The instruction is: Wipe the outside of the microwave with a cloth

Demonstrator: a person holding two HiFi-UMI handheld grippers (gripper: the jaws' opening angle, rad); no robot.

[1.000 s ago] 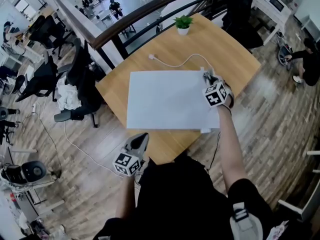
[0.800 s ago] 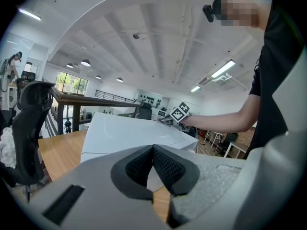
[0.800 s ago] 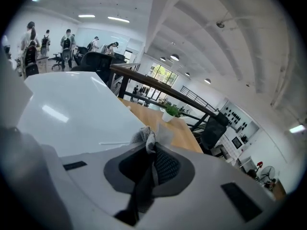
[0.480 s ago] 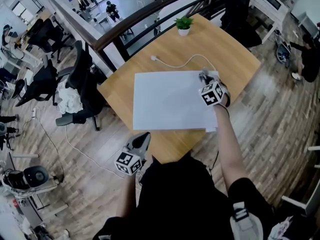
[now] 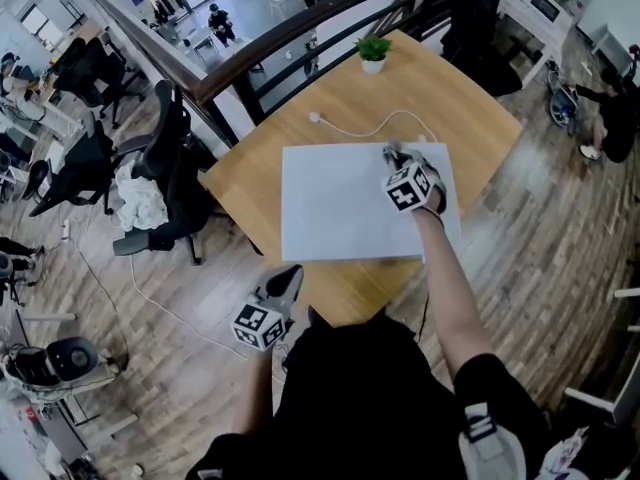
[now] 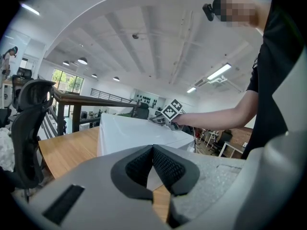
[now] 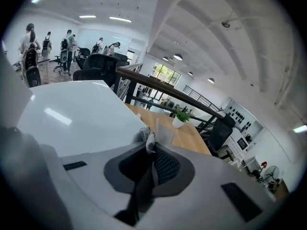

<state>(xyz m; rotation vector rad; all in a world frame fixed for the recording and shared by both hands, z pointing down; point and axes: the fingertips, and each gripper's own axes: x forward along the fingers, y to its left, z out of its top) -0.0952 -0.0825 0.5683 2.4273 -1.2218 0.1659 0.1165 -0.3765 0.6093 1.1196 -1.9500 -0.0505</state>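
The white microwave (image 5: pixel 335 218) stands on the wooden table (image 5: pixel 245 173), seen from above as a flat white top. My right gripper (image 5: pixel 393 158) rests on that top near its far right part, shut on a grey cloth (image 5: pixel 390 152). In the right gripper view the cloth (image 7: pixel 145 137) sticks out between the pads of the right gripper (image 7: pixel 152 153), against the microwave's top (image 7: pixel 72 114). My left gripper (image 5: pixel 289 275) hangs low at the table's near edge, shut and holding nothing. The left gripper view has the left gripper (image 6: pixel 153 150) facing the microwave's side (image 6: pixel 129 131).
A white cable (image 5: pixel 362 128) lies on the table behind the microwave, and a small potted plant (image 5: pixel 372 50) stands at the far corner. A dark railing (image 5: pixel 260 53) runs behind the table. Office chairs (image 5: pixel 165 168) stand to the left on the wooden floor.
My right gripper with the cloth has slid leftward from the microwave's right edge onto its top. The left gripper has stayed where it was.
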